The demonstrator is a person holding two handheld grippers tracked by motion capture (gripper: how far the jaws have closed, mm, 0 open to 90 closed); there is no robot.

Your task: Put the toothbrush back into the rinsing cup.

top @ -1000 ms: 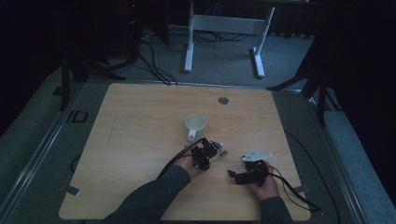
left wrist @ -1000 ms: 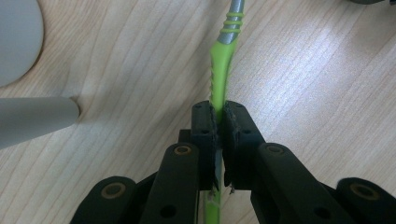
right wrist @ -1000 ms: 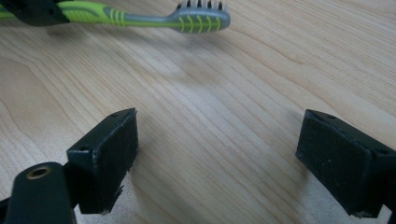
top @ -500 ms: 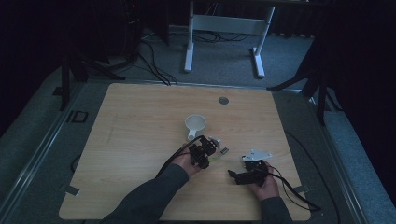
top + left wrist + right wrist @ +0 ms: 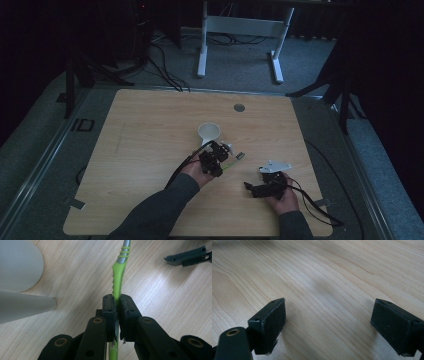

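Observation:
My left gripper (image 5: 223,156) is shut on a green-handled tool (image 5: 118,277) and holds it low over the wooden table (image 5: 150,150). The tool's grey metal shaft (image 5: 126,245) runs on past the jaws. In the high view the green-handled tool (image 5: 233,162) points right, towards the other hand. A white funnel-shaped object (image 5: 209,132) lies just beyond the left gripper; the white funnel-shaped object (image 5: 20,265) is also at the upper left of the left gripper view. My right gripper (image 5: 250,189) rests near the front edge, its jaws wide apart over bare wood (image 5: 328,325).
A small round grommet (image 5: 239,107) sits in the table near its far edge. Cables trail from both grippers towards the front edge. One jaw of the right gripper (image 5: 187,258) appears in the left gripper view. A white desk frame (image 5: 240,30) stands on the floor beyond the table.

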